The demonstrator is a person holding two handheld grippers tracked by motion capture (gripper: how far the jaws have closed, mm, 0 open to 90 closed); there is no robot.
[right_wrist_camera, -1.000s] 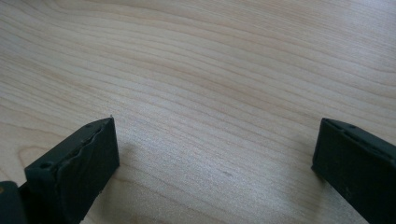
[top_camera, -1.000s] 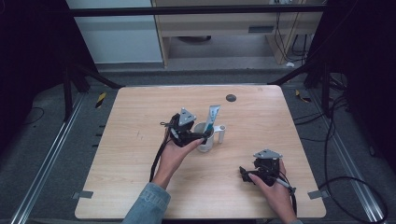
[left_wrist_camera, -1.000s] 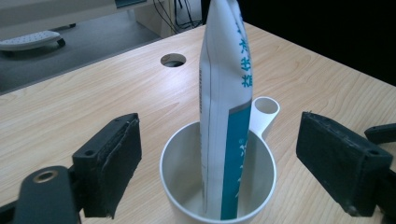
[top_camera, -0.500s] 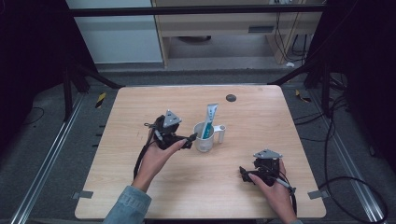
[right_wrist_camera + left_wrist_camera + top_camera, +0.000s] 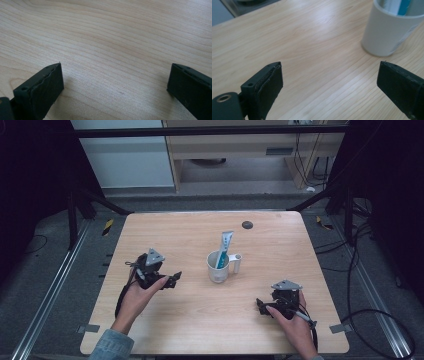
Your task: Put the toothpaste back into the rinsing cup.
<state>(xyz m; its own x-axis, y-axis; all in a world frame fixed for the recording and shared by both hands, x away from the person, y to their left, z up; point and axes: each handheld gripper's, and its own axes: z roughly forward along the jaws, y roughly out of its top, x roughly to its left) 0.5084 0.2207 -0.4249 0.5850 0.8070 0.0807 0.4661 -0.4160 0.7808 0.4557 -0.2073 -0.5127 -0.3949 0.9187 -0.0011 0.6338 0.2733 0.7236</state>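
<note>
A white mug (image 5: 218, 267) stands near the middle of the wooden table (image 5: 165, 235), its handle to the right. A white and teal toothpaste tube (image 5: 225, 245) leans upright inside it. My left gripper (image 5: 172, 280) hovers low to the left of the mug, well apart from it; its jaws have just been opening and stand open with nothing between them. In the left gripper view the open left gripper (image 5: 330, 77) frames bare wood, with the mug (image 5: 387, 32) and the tube (image 5: 397, 3) at the upper right. My right gripper (image 5: 262, 306) rests open at the front right. The right gripper (image 5: 115, 85) has bare table between its jaws.
A small dark round spot (image 5: 247, 224) marks the table's far edge. Dark frame posts and cables surround the table on the floor. A pale cabinet stands beyond the far edge.
My left gripper let go of the toothpaste tube at the mug and drew away to the left across the table. The tube now stands in the mug. The right hand kept still.
</note>
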